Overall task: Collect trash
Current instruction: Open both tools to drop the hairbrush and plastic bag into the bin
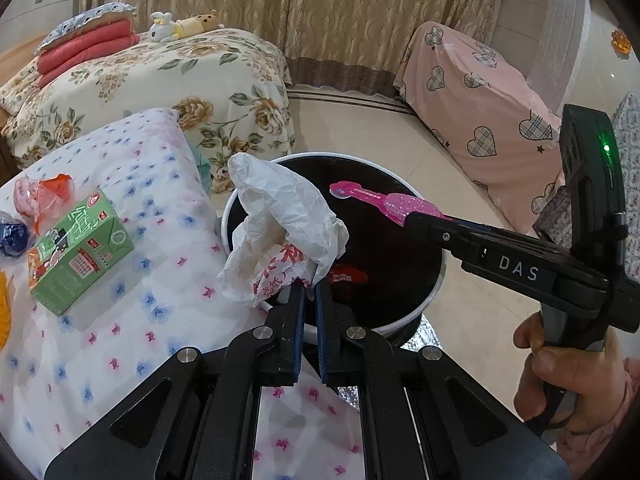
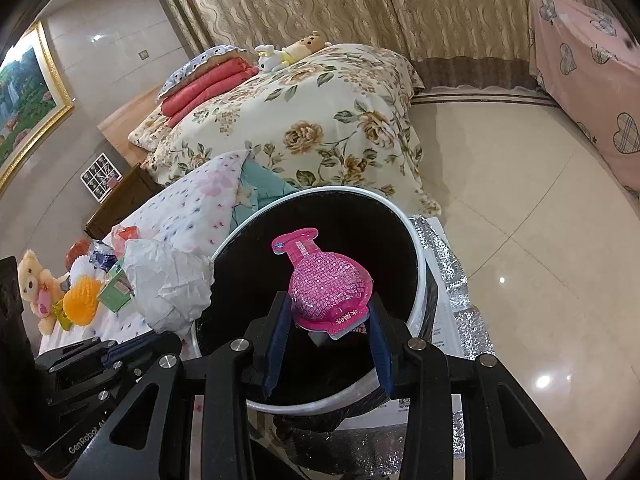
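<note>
The left tongs (image 1: 310,292) are pinched shut on the bottom edge of a crumpled white paper bag (image 1: 280,216). The bag sticks up over the near rim of the trash bin (image 1: 434,280), partly above the dark hole and partly above the flowered cloth on the surface (image 1: 120,320).

The right tongs (image 2: 330,312) squeeze the wide end of a shiny pink pouch (image 2: 326,280) from both sides. The pouch hangs right over the middle of the bin, with its thin neck pointing away. A hand (image 1: 560,376) holds the handle of these tongs.

So this looks like the dropping step. Both bits of trash are up in the air at the bin, and neither is inside yet. Next, the right tongs only need to open, and the pouch should fall straight in. The paper bag should go a little farther over the hole first, or it may land on the rim.

A green carton (image 1: 76,252) and some wrappers (image 1: 44,200) lie on the surface, waiting to be picked up.
</note>
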`<state>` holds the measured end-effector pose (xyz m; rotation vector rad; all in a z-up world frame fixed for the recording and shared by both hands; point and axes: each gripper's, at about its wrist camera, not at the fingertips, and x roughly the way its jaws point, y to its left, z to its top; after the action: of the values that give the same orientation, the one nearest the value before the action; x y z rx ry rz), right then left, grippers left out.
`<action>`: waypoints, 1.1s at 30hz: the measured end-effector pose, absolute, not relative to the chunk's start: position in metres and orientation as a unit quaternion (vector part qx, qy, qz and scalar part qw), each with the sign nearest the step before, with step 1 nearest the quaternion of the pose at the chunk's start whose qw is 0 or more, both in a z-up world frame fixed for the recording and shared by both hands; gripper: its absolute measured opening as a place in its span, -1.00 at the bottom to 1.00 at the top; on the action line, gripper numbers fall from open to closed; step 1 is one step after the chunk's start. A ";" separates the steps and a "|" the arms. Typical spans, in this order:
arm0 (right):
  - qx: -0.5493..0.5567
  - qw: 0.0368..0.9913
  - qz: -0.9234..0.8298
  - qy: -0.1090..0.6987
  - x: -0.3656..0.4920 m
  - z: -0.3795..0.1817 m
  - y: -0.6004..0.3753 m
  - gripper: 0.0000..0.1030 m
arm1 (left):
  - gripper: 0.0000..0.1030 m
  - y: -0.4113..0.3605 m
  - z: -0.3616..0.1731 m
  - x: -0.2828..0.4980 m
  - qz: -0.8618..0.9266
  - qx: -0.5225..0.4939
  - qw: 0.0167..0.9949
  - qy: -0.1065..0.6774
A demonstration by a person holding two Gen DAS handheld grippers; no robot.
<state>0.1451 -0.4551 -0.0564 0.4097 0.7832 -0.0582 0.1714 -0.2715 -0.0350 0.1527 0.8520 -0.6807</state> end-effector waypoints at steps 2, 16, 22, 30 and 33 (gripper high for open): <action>0.200 0.903 -0.030 0.379 0.146 -0.056 -0.456 -0.19 | -0.66 -0.270 -0.035 0.171 -0.321 0.071 0.852 0.406; 0.214 0.908 -0.015 0.360 0.132 -0.044 -0.431 0.59 | -0.13 -0.205 -0.033 0.159 -0.264 0.024 0.878 0.399; 0.215 0.906 0.012 0.363 0.134 -0.043 -0.402 0.67 | -0.04 -0.162 -0.033 0.152 -0.221 0.005 0.893 0.392; 0.193 0.904 0.060 0.376 0.143 -0.044 -0.353 0.74 | -0.04 -0.105 -0.038 0.151 -0.163 -0.028 0.904 0.395; 0.181 0.904 0.075 0.381 0.147 -0.045 -0.336 0.76 | -0.04 -0.086 -0.041 0.152 -0.144 -0.040 0.905 0.397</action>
<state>0.1474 -0.3356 -0.0450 0.3734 0.7866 0.1554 0.1525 -0.0860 -0.0406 -0.0822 0.8208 -0.2977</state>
